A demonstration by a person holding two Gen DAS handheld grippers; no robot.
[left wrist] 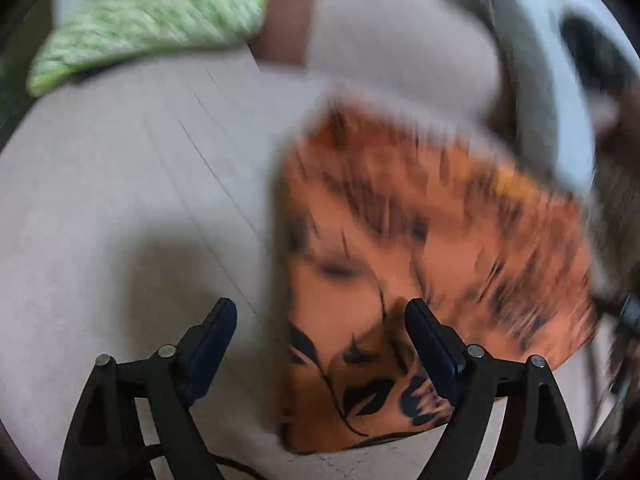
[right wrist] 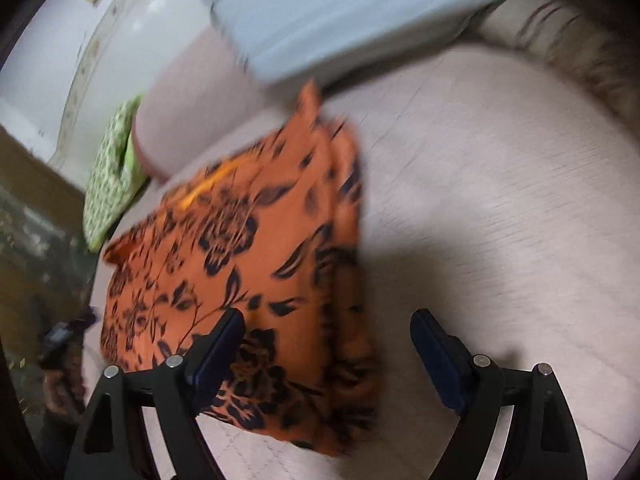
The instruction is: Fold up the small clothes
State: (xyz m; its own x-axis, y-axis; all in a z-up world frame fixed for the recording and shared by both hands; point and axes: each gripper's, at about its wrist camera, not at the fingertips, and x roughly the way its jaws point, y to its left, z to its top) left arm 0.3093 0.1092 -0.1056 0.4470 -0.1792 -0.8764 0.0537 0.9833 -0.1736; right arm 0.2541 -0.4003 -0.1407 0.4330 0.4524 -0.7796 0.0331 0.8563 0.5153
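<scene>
Folded garment (right wrist: 240, 264) lies on the bed (right wrist: 500, 200); pillow (right wrist: 114, 176) behind it.

A home bedroom — quilted mattress (right wrist: 480, 160), pale-blue pillow (right wrist: 340, 12).

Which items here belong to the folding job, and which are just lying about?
Job: orange cloth with black floral print, lying folded; open left tool; open right tool.

Lying about: green-and-white patterned fabric; pale blue folded bedding; pinkish bolster cushion.

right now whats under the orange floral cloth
The orange floral cloth lies folded on the pale quilted surface, which shows all around it. Whether anything else sits beneath it cannot be seen; the cloth covers that patch.
</scene>
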